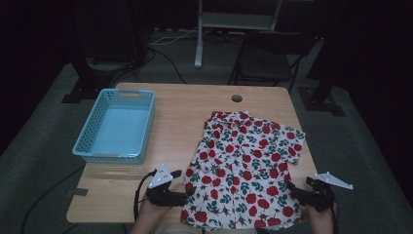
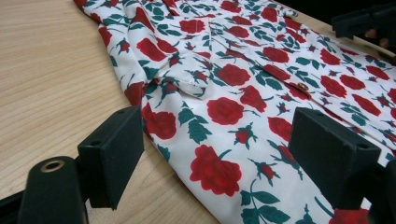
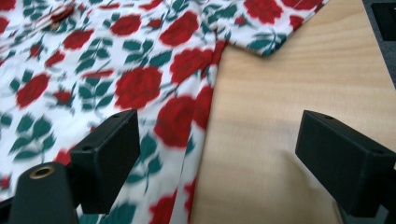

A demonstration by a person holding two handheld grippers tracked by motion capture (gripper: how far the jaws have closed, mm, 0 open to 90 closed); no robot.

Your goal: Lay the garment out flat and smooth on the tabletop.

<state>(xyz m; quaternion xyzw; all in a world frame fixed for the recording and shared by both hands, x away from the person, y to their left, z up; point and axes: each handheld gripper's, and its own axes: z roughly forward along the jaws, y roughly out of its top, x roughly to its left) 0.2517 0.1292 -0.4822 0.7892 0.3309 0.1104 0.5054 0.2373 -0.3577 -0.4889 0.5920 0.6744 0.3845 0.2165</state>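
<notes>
Wood: the table has a pale grain top with a small round hole near its far edge.
Shirt: a white shirt printed with red roses and green leaves lies flat on the right half of the table, collar toward the far side, hem at the near edge.
Shirt detail: in the left gripper view a short sleeve lies folded along the shirt's side, and a small brown button sits on the front placket.
Basket: a light blue plastic basket stands on the far left part of the table, well apart from the shirt.
Left gripper: the left gripper is at the shirt's near left edge; its jaws are spread wide, one over bare wood and one over cloth, pinching nothing.
Right gripper: the right gripper is at the shirt's near right edge; its jaws are spread wide across the cloth's border, one above the print and one above the wood, gripping nothing.
Hands: a hand holds each gripper at the near edge of the table.
Floor: a dark chair stands beyond the table's far side.
</notes>
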